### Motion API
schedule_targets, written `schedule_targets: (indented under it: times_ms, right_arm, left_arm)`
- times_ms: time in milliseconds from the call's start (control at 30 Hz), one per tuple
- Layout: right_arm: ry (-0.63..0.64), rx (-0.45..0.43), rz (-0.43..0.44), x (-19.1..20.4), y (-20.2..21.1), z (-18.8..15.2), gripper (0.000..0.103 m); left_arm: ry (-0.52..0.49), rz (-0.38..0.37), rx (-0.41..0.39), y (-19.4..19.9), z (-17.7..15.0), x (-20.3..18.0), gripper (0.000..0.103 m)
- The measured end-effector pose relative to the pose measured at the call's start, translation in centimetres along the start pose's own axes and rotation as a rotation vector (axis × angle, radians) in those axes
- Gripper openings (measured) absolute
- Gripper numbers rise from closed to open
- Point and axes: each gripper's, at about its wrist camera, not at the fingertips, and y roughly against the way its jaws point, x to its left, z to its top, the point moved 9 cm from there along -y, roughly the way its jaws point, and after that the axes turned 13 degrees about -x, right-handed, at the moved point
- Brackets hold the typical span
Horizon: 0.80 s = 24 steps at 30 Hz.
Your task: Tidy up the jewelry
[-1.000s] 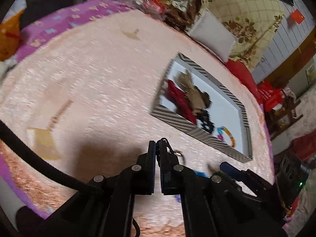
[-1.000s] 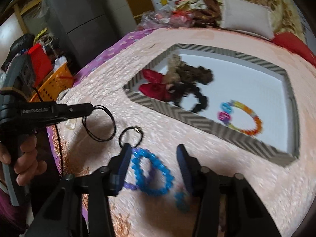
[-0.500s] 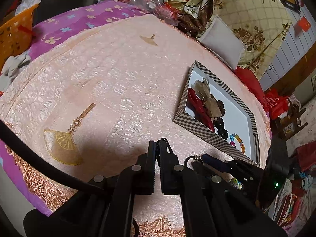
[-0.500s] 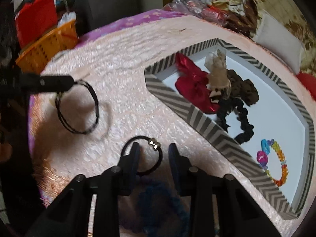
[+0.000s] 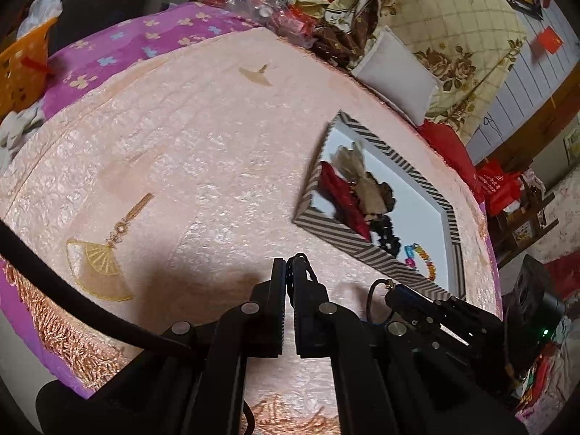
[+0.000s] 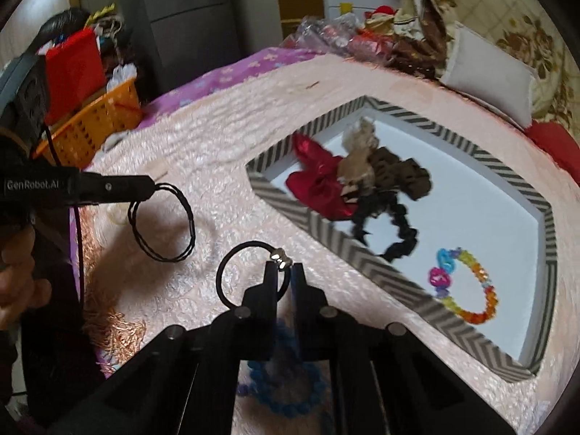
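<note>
Pink quilted bedspread (image 6: 224, 166) covers the bed, where the right claw (image 6: 284, 272) is clamped on a black hair tie (image 6: 232, 272), the left claw (image 6: 152, 188) pinches a thin black loop (image 6: 163, 228), and the striped tray (image 6: 362, 253) lies at two o'clock.

Both cameras ride low on the hand-held tools, each peering down along its own claw at the pink bedspread (image 5: 203, 152). The left one looks across the bed with the striped tray (image 5: 366, 253) off to its right and a little ahead, pillows beyond it. The right camera sits closer to that tray (image 6: 348, 250), which lies ahead and to its right, with the orange basket (image 6: 98, 119) far to the tray's left. Both views share the tray and the bedspread, and each catches the other tool: the right claw (image 5: 393, 291) shows just below the tray, the left claw (image 6: 154, 186) well to the tray's left.
</note>
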Motion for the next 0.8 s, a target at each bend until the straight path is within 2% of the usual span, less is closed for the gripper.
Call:
schedule_targets:
  times_ms: [367,800]
  right_arm:
    - [-0.06,-0.038,-0.049,-3.2,2.5,0.7,0.007]
    - [-0.151,-0.058,-0.122,-9.7,4.0,2.2,0.007]
  left_arm:
    - [-0.098,-0.024,0.003,-0.4,0.1,-4.8,0.005]
    - [-0.188,-0.081,0.029,-4.0,1.5,-10.7,0.005]
